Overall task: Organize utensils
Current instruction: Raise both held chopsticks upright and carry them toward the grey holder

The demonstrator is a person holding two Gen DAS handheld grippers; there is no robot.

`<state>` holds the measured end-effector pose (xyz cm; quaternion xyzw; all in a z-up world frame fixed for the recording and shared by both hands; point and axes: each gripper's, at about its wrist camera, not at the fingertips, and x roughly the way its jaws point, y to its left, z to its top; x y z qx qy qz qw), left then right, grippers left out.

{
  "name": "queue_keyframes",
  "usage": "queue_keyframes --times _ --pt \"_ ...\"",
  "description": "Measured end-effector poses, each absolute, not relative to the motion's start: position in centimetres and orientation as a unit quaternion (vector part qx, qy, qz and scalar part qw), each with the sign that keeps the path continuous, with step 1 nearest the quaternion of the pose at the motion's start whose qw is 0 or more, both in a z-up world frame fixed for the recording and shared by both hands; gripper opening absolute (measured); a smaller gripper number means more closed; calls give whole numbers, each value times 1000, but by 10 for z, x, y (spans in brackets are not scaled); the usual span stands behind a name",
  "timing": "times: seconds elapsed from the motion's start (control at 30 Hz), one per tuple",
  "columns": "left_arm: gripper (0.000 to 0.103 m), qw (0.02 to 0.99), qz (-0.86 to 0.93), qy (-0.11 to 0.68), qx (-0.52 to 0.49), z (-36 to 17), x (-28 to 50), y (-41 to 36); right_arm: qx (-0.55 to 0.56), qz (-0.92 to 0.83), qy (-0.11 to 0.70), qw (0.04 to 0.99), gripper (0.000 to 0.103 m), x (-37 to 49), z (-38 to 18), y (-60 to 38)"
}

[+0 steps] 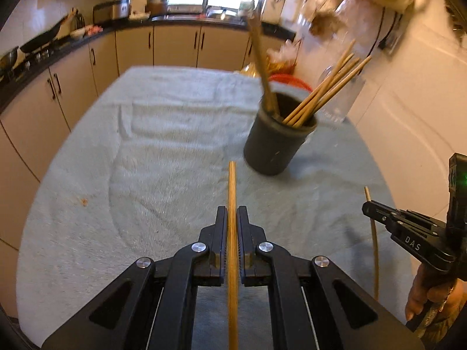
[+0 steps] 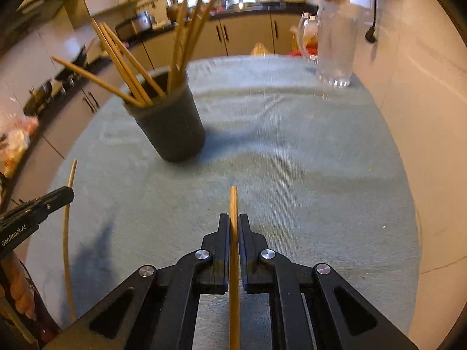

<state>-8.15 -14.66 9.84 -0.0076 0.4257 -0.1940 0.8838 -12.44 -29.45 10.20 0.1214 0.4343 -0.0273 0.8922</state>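
A dark grey cup (image 1: 274,143) stands on the towel-covered table and holds several wooden chopsticks (image 1: 327,90); it also shows in the right wrist view (image 2: 172,128). My left gripper (image 1: 232,213) is shut on a wooden chopstick (image 1: 232,186) that points forward, short of the cup. My right gripper (image 2: 233,220) is shut on another wooden chopstick (image 2: 233,201). Each gripper shows in the other's view, the right one (image 1: 370,208) with its chopstick (image 1: 375,250), the left one (image 2: 65,194) with its chopstick (image 2: 66,233).
A light blue towel (image 1: 163,151) covers the table. A clear glass jug (image 2: 335,46) stands at the far right by the white wall. Kitchen cabinets, a stove with pans and a sink run along the far side.
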Motion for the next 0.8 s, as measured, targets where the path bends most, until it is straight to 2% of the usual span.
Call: queue_keyframes --times 0.37,0.8 --pt "6 909 -202 365 14 136 -127 -147 127 -35 333 934 6 -164 156 -290" --pt "6 923 -190 334 11 154 -166 -138 101 -30 273 956 6 -208 184 -261"
